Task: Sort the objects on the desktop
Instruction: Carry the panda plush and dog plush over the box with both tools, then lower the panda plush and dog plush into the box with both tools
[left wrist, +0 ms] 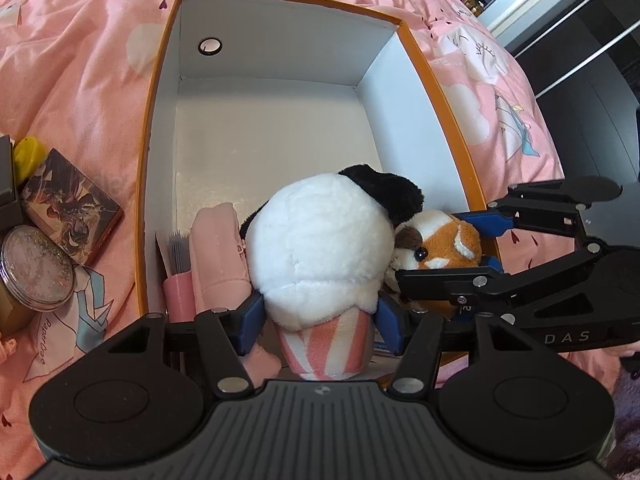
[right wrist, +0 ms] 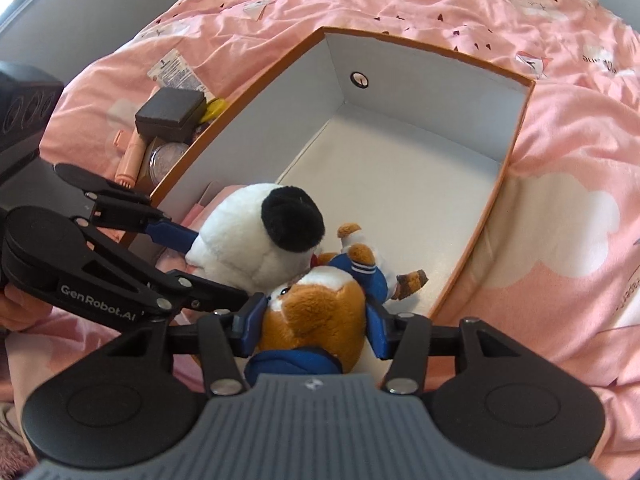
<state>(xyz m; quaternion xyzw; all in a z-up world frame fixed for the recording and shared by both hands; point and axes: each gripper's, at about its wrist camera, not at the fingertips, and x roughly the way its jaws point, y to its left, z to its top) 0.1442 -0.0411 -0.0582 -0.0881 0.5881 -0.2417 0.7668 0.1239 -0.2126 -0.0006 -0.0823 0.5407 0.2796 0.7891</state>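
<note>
An orange box with a white inside point(left wrist: 256, 128) lies on the pink bed; it also shows in the right wrist view point(right wrist: 404, 168). My left gripper point(left wrist: 320, 320) is shut on a white and black plush in a pink striped cup point(left wrist: 320, 248), held at the box's near end; the plush shows in the right wrist view too point(right wrist: 248, 236). My right gripper point(right wrist: 316, 320) is shut on a brown and white plush in blue clothes point(right wrist: 316, 312), right beside the first plush; it appears in the left wrist view point(left wrist: 440, 248). A pink pouch point(left wrist: 218, 252) and pink holder point(left wrist: 178, 292) stand in the box.
Left of the box on the bedcover point(left wrist: 80, 60) lie a picture card box point(left wrist: 72, 204), a round glitter tin point(left wrist: 36, 268) and a yellow item point(left wrist: 28, 156). In the right wrist view a black square box point(right wrist: 170, 114) and a pink tube point(right wrist: 130, 160) lie there.
</note>
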